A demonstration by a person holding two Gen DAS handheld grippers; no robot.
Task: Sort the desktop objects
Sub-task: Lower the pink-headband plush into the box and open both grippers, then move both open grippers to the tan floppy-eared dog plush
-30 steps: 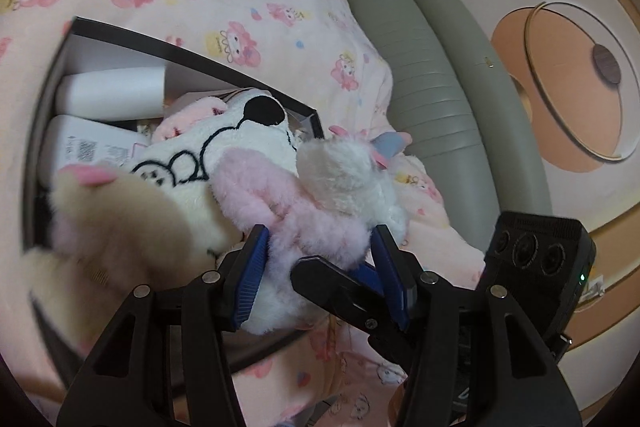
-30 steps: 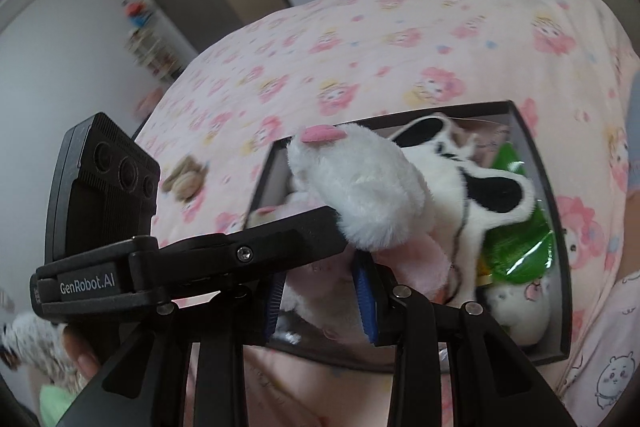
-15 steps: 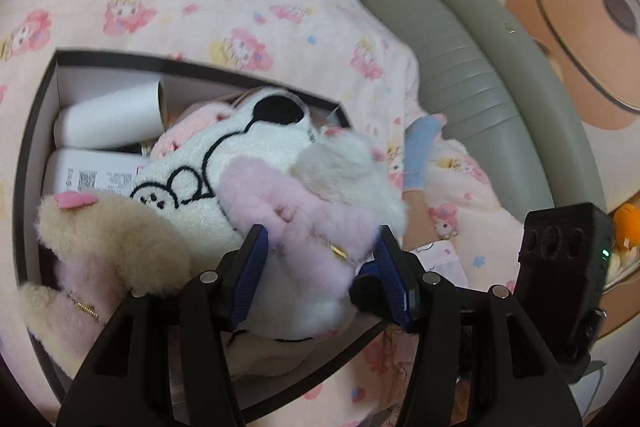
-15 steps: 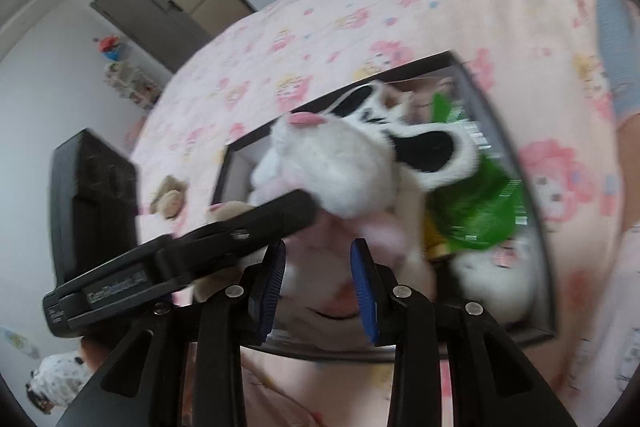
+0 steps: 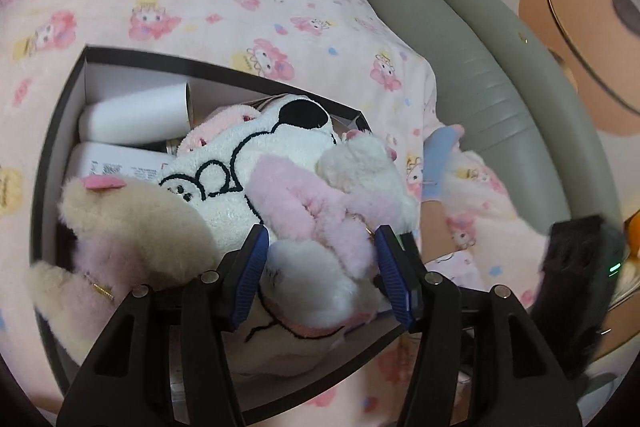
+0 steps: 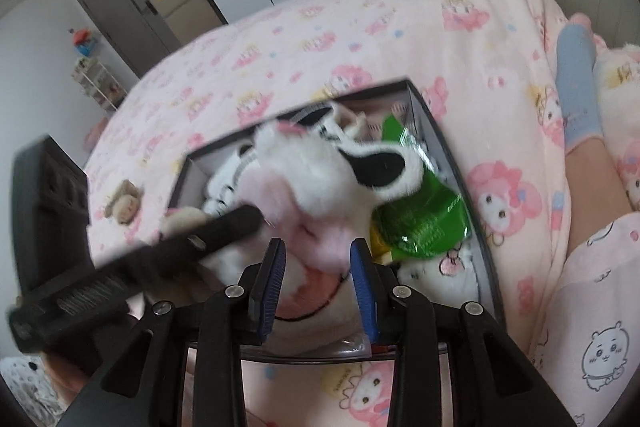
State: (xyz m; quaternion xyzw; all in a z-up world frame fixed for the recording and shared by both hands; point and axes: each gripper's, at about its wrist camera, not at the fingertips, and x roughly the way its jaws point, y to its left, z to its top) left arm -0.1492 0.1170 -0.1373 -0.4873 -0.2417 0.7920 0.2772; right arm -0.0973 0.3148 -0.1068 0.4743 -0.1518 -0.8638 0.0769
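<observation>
A black-walled box (image 5: 52, 155) lies on a pink printed blanket and holds soft toys. My left gripper (image 5: 322, 273) is shut on a fluffy pink and white plush (image 5: 304, 211) that rests on top of the pile. My right gripper (image 6: 318, 271) is shut on the same plush (image 6: 304, 195) from the other side. Under it lies a white dog plush with a black ear (image 5: 256, 151), and a beige plush (image 5: 132, 219) sits to its left. The left gripper's finger (image 6: 224, 227) crosses the right wrist view, blurred.
In the box are a white roll (image 5: 132, 119), a white labelled pack (image 5: 116, 163) and a green packet (image 6: 424, 223). A small toy (image 6: 124, 205) lies on the blanket. A person's leg in a blue sock (image 6: 576, 87) is to the right, by a grey sofa (image 5: 480, 67).
Both grippers have come down with the pink and white plush, which now rests on the toys in the box. Both views tilted further down onto the box.
</observation>
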